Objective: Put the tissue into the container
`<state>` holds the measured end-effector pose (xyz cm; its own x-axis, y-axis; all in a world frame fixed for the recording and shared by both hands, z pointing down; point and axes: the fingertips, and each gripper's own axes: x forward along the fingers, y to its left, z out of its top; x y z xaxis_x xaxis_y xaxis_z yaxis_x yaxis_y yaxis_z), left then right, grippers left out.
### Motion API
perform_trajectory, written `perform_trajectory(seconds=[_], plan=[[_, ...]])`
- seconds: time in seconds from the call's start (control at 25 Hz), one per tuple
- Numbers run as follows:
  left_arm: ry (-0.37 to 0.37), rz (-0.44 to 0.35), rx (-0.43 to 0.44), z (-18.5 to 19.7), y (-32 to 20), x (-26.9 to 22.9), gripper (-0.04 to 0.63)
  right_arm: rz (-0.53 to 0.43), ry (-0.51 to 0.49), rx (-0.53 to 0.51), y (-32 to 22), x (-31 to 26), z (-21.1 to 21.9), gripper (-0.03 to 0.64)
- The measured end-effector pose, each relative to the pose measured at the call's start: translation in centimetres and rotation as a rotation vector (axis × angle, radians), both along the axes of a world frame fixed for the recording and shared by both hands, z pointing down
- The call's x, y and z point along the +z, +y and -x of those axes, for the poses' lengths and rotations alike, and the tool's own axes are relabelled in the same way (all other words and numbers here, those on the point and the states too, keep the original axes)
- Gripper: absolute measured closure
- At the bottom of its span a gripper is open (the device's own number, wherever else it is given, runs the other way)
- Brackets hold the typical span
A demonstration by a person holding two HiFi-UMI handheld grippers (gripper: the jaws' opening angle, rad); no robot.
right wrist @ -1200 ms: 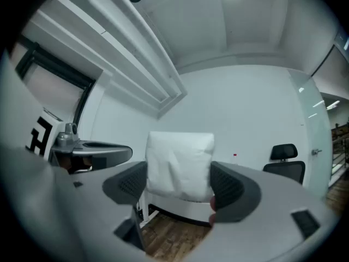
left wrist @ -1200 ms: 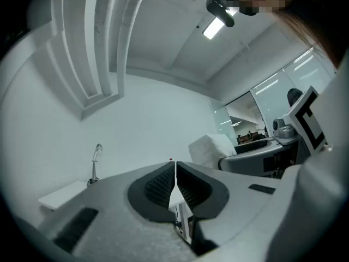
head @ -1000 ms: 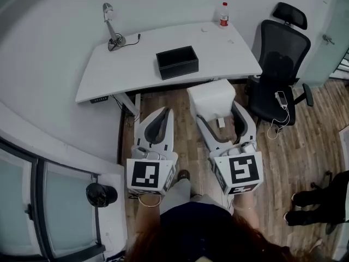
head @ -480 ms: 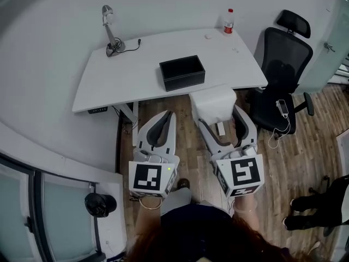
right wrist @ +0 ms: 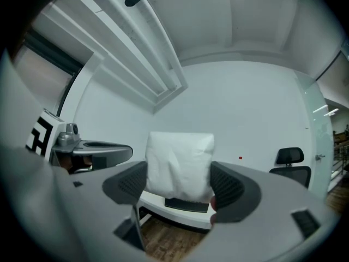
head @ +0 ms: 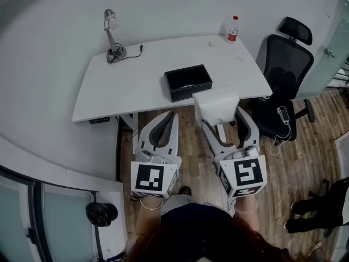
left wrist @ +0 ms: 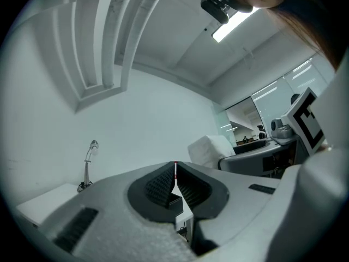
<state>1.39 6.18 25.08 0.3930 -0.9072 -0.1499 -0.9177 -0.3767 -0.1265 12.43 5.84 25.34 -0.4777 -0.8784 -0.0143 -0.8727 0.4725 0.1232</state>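
A white pack of tissue [head: 217, 106] sits clamped between the jaws of my right gripper [head: 224, 119], just in front of the desk's near edge. In the right gripper view the tissue [right wrist: 180, 165] fills the gap between both pads. The black open container [head: 188, 82] stands on the white desk [head: 136, 86], a little left of and beyond the tissue; it shows under the tissue as a dark box [right wrist: 186, 204]. My left gripper [head: 162, 125] hangs over the floor with its jaws together and nothing in them [left wrist: 174, 171].
A desk lamp [head: 113, 37] stands at the desk's back left, a bottle [head: 233, 28] at the back right. A black office chair [head: 283, 75] is right of the desk. Wooden floor lies below the grippers.
Both grippers and the tissue have come closer to the desk; the tissue now reaches the desk's near edge beside the container.
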Motion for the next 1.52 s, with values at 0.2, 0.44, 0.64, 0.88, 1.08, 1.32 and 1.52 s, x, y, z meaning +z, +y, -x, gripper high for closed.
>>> perform_trajectory(seconds=[0.2,0.44,0.64,0.88,1.08,1.32,1.52], plan=[[0.009,-0.01,0.027,1.0,-1.9,-0.1,0.563,-0.009,-0.002,0.022,-2.0,-0.3,1.2,0.238],[0.025,-0.003,0.056,2.2,-3.9,0.4,0.563,-0.002,-0.014,0.042,-3.8,-0.1,2.4,0.238],[0.03,0.01,0.068,3.1,-5.1,0.9,0.563,0.013,-0.021,0.048,-4.7,0.3,3.1,0.238],[0.045,0.044,0.066,3.9,-6.5,1.8,0.563,0.036,0.002,0.066,-6.3,1.2,3.3,0.238],[0.027,0.032,0.063,4.6,-8.2,1.9,0.563,0.031,0.013,0.059,-7.8,1.0,3.8,0.238],[0.039,0.054,0.067,4.9,-10.3,2.0,0.563,0.037,0.009,0.059,-10.4,1.2,4.1,0.238],[0.04,0.068,0.07,5.7,-12.9,2.5,0.563,0.047,0.022,0.055,-13.0,1.8,4.8,0.238]])
